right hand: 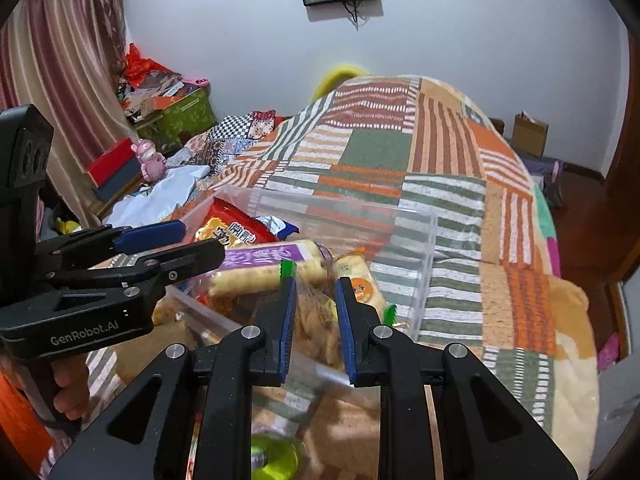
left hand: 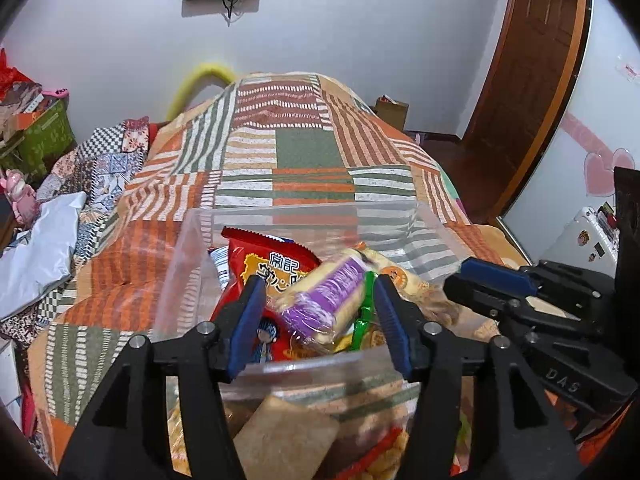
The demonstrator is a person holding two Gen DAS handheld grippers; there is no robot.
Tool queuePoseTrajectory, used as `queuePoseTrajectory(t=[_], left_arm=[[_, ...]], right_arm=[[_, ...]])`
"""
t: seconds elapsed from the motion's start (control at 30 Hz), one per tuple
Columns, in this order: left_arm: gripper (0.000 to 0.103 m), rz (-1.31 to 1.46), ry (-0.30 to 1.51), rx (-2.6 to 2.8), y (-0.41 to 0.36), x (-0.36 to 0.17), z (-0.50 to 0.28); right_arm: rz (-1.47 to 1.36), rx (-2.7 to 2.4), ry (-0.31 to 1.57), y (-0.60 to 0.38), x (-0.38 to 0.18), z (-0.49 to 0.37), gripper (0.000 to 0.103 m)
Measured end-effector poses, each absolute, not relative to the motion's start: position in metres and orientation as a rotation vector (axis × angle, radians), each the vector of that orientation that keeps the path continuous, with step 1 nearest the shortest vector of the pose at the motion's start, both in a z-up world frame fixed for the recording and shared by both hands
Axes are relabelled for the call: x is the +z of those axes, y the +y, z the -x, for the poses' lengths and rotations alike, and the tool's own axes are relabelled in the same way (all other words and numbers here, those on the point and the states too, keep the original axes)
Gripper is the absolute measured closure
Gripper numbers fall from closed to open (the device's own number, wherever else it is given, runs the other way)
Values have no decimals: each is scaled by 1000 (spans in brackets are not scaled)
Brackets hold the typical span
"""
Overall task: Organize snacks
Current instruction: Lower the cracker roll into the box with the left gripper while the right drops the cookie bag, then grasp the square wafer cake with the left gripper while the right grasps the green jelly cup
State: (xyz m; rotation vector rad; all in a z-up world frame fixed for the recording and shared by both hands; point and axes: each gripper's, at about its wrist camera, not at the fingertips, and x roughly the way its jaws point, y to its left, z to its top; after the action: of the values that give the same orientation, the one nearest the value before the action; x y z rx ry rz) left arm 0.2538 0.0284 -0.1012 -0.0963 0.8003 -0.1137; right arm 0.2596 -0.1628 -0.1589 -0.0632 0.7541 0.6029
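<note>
A clear plastic bin (left hand: pixel 304 210) (right hand: pixel 416 220) stands on the bed and holds several snacks: a red bag (left hand: pixel 272 264) (right hand: pixel 236 220), a cookie pack with an orange label (left hand: pixel 396 276) (right hand: pixel 360 280) and a green wrapper (left hand: pixel 362 322). A purple-labelled biscuit pack (left hand: pixel 324 300) (right hand: pixel 260 260) lies blurred between the jaws of my left gripper (left hand: pixel 316 316) (right hand: pixel 202 240); the pads stand clear of it. My right gripper (right hand: pixel 316 320) (left hand: pixel 454 282) hovers over the bin's near right side. Its jaws are nearly together, and a clear bag of cookies (right hand: pixel 316 312) shows through the narrow gap.
A patchwork blanket (left hand: pixel 312 152) covers the bed. Nearer the cameras, more snacks lie under clear plastic, including a square cracker (left hand: pixel 288 436). Boxes and clutter (right hand: pixel 172 116) are piled at the far left. A wooden door (left hand: pixel 532 80) is on the right. A hand (right hand: pixel 68 384) grips the left handle.
</note>
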Motion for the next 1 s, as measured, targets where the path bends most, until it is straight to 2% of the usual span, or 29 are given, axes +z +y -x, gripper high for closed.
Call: queuePoseTrajectory(t=[0.1,0.37,1.0], left_arm=[[43,86,791,-112,30,-95,-240],[30,71,780,-82,39,-89,-200],[29,97,897,-46,66,-135,-158]], right_arm=[[72,600,732,-167,-151,-248,71],[63,607,706,-179,-141,-217,54],[81,634,803,-181,-176,-180,52]])
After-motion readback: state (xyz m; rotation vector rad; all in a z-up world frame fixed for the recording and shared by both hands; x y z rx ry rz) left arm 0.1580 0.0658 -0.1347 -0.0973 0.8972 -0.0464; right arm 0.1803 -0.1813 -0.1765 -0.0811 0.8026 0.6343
